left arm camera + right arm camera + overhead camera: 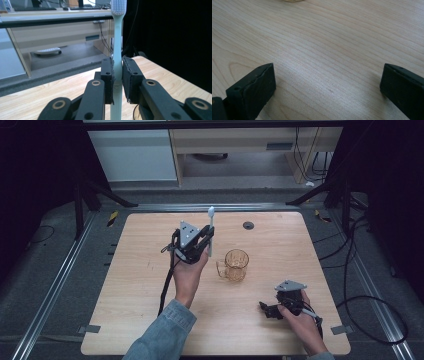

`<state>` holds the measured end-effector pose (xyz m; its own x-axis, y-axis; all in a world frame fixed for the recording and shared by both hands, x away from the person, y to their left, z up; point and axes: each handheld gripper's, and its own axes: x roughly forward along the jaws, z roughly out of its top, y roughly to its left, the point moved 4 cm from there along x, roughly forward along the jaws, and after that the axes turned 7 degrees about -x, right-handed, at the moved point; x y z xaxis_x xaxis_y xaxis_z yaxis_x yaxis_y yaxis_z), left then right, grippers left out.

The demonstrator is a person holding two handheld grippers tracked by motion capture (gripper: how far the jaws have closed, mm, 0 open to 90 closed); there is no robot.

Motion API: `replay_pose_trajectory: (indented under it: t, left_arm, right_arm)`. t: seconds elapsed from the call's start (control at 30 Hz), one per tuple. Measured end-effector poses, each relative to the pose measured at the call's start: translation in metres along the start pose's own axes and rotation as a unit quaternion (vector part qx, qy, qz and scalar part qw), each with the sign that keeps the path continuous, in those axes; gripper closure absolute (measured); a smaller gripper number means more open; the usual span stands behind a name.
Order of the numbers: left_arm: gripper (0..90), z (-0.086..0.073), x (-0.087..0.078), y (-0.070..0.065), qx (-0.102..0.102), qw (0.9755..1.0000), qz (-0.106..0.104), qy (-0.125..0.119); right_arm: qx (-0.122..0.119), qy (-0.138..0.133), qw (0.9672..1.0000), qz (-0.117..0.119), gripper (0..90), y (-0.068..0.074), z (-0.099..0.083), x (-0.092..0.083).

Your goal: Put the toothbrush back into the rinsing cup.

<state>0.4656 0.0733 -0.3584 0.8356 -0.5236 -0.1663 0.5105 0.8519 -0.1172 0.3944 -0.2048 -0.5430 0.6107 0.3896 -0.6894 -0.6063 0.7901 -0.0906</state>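
Right gripper (pixel 268 310) rests low over wooden table (pixel 150 270), jaws spread wide, empty.
Left gripper (pixel 117 72) clamps pale toothbrush (pixel 117 37) upright, just beside amber glass mug (pixel 235 265).

Wooden table (pixel 150 285) with rounded corners, pale grain. Dark round grommet (pixel 248 225) near far edge. Grey floor (pixel 45 270) around it, metal rails (pixel 55 285) along both sides. Black cables (pixel 350 270) looping at right. Beyond, a beige desk (pixel 62 32) with a keyboard (pixel 35 9) on top; dark curtain (pixel 175 37) at right.
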Motion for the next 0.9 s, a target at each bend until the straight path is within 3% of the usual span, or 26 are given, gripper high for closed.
replay_pose_trajectory:
  t: [0.17,0.9]
  left_arm:
    - [78.9,0.003,-0.002,-0.006,0.002,0.9999,-0.001,-0.013]
    - [78.9,0.001,0.004,-0.024,0.000,0.9993,-0.021,-0.030]
  right_arm:
    - [0.001,0.000,1.0000,0.001,0.6,0.000,0.000,0.000]
    - [-0.005,-0.001,1.0000,0.004,0.5,0.001,0.000,0.000]
